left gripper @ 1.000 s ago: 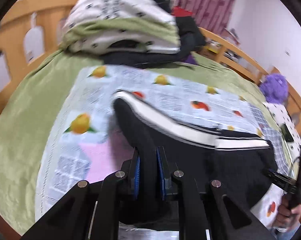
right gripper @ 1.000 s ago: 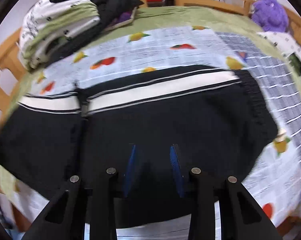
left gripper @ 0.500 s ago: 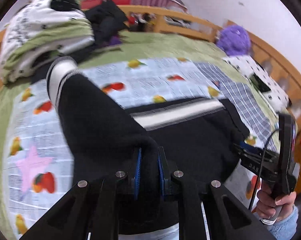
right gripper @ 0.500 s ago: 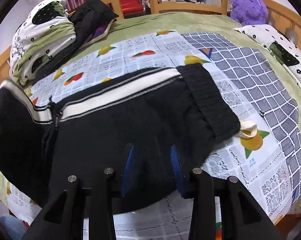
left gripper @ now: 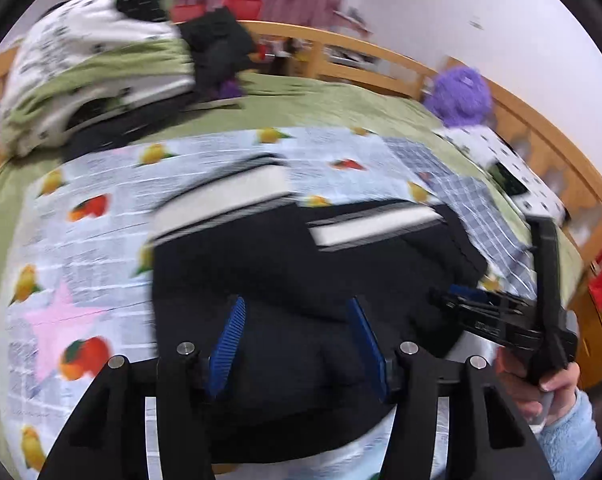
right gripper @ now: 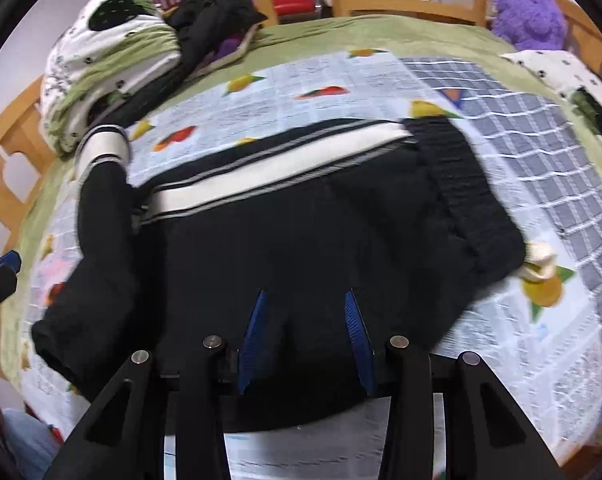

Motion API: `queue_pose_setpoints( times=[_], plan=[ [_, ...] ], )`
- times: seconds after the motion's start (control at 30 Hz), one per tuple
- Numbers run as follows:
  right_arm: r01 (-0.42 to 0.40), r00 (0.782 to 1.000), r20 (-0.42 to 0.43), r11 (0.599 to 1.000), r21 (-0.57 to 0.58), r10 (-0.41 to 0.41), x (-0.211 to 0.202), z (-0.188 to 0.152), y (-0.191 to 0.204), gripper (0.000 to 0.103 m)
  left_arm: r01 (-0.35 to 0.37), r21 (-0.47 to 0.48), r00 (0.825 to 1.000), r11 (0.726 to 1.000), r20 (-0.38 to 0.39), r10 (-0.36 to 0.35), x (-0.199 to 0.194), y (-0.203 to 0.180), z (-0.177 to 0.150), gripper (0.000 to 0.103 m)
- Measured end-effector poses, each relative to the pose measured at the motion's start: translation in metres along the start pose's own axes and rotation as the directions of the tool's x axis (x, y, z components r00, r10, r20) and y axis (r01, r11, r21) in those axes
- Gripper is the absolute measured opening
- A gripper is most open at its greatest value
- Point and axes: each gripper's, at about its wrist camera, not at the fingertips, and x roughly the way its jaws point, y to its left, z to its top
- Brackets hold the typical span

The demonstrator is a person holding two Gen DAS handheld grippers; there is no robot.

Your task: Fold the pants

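Black pants (right gripper: pixel 301 232) with a white side stripe lie on the fruit-print sheet, waistband (right gripper: pixel 461 188) to the right. The leg end (right gripper: pixel 101 200) is folded over toward the middle and falling onto the rest. In the left wrist view the pants (left gripper: pixel 301 280) fill the centre. My left gripper (left gripper: pixel 297 308) is open and empty just above the folded cloth. My right gripper (right gripper: pixel 305 300) is open and empty over the pants' near edge; it also shows in the left wrist view (left gripper: pixel 501 320), held by a hand.
A pile of bedding (right gripper: pixel 109 60) and dark clothes (right gripper: pixel 217 16) sits at the far left of the bed. A purple plush toy (right gripper: pixel 529 12) is at the far right. A wooden bed rail (right gripper: pixel 401 0) runs round the bed.
My left gripper carried the leg end rightward over the pants, then opened and let it go. The right gripper stayed open over the near edge.
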Motion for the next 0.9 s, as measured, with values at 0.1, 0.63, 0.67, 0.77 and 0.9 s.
queue_pose_setpoints(
  times=[0.1, 0.63, 0.67, 0.77, 0.9],
  plan=[
    [-0.118, 0.993, -0.014, 0.993, 0.010, 0.118, 0.009, 0.008, 0.018, 0.053, -0.089, -0.084, 0.996, 0.992, 0.024, 0.091, -0.002, 0.041, 0.003, 0.052],
    [-0.428, 0.892, -0.155, 0.904, 0.018, 0.426, 0.080, 0.030, 0.111, 0.013, -0.039, -0.371, 0.998, 0.928, 0.022, 0.051, 0.005, 0.132, 0.004, 0.052],
    [-0.462, 0.878, -0.139, 0.887, 0.001, 0.457, 0.070, 0.032, 0.110, 0.010, -0.039, -0.365, 0.999, 0.930, 0.017, 0.048, 0.006, 0.130, 0.004, 0.052],
    [-0.514, 0.857, -0.039, 0.857, -0.019, 0.514, 0.033, 0.039, 0.096, 0.009, -0.045, -0.342, 0.998, 0.939, 0.015, 0.053, 0.007, 0.123, 0.003, 0.052],
    [-0.509, 0.861, 0.016, 0.861, -0.015, 0.509, 0.013, 0.043, 0.069, 0.009, -0.085, -0.294, 0.996, 0.952, 0.007, 0.091, 0.010, 0.111, 0.002, 0.052]
  ],
)
